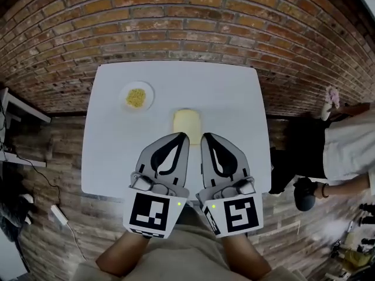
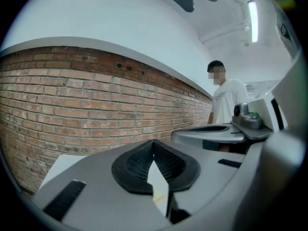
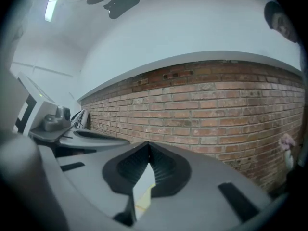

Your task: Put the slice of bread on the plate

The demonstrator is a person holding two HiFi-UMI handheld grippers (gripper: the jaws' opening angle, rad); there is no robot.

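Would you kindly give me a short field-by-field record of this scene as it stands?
table: white, against a brick wall
plate: far left part of the table, holds some yellow food
slice of bread: flat on the table, right of the plate, not on it
left gripper: jaws together, empty, tip by the bread's near edge
right gripper: jaws together, empty, beside the left gripper
task: bread not yet picked up

Brick wall (image 1: 176, 16) behind white table (image 1: 234, 98)
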